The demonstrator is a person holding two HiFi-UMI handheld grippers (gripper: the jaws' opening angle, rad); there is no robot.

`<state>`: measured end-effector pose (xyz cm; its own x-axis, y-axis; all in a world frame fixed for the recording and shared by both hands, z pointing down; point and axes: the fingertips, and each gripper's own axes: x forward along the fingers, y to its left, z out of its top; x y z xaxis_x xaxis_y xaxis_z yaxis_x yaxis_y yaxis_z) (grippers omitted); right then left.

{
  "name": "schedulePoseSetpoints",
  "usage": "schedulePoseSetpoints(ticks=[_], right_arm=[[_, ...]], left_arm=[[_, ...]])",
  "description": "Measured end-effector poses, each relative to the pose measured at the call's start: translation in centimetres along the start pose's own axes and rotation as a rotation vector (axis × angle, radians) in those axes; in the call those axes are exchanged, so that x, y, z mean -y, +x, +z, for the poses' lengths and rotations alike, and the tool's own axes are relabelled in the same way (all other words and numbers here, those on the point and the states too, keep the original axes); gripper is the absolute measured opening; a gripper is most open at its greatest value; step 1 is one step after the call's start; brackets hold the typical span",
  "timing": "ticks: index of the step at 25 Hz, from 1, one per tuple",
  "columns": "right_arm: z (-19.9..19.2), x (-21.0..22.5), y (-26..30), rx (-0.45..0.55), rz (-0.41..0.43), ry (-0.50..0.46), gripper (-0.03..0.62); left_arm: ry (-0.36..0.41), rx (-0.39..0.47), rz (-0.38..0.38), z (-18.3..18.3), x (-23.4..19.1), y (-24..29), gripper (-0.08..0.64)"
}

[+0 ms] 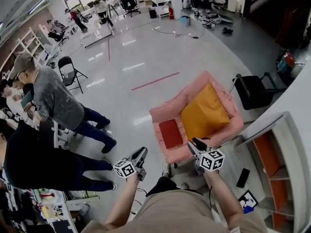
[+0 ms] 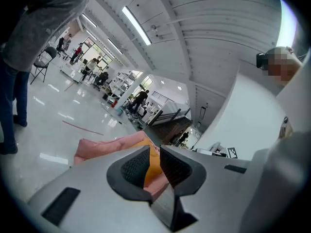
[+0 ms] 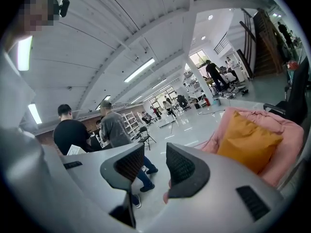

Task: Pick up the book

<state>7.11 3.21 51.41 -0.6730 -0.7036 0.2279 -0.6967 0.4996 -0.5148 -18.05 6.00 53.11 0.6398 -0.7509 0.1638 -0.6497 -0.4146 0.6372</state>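
A red book [image 1: 170, 133] lies flat on the seat of a pink armchair [image 1: 165, 111], left of an orange cushion [image 1: 204, 113]. My left gripper [image 1: 142, 152] hovers over the floor just short of the chair's front left corner. Its jaws are closed to a thin slit with nothing in them. My right gripper [image 1: 193, 142] is at the chair's front edge, right of the book, open and empty. The left gripper view looks past the left gripper [image 2: 154, 149] at the armchair [image 2: 104, 144]. In the right gripper view the right gripper [image 3: 155, 152] has the cushion [image 3: 248, 140] to its right. Neither gripper view shows the book.
Two people [image 1: 53, 101] stand at the left by a black folding chair [image 1: 70, 72]. A black office chair [image 1: 252, 91] stands right of the armchair, with a white shelf unit [image 1: 272, 159] along the right wall. A red tape line [image 1: 155, 80] crosses the floor beyond.
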Motion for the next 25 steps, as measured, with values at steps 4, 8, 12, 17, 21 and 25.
schedulePoseSetpoints(ticks=[4,8,12,17,21,25], right_arm=[[1.7,1.3,3.2,0.006,-0.041,0.007,0.126],[3.7,2.6,6.8,0.021,-0.082,0.019,0.126],[5.0,3.7,10.3,0.030,-0.117,0.032,0.126],[5.4,4.0,14.0,0.029,-0.170,0.043,0.126],[6.1,5.2,16.6,0.024,-0.222,0.035,0.126],[6.5,6.8,18.2,0.031,-0.268,0.061,0.126]], left_arm=[[0.006,-0.026,-0.047,2.8,-2.5,3.9,0.052],[0.002,-0.053,-0.089,5.8,-5.1,7.9,0.055],[-0.007,-0.088,-0.122,7.7,-7.9,11.0,0.063],[-0.050,-0.139,-0.147,8.7,-11.5,12.8,0.063],[-0.080,-0.171,-0.165,8.8,-14.4,14.9,0.063],[-0.083,-0.213,-0.173,8.4,-16.9,17.9,0.063]])
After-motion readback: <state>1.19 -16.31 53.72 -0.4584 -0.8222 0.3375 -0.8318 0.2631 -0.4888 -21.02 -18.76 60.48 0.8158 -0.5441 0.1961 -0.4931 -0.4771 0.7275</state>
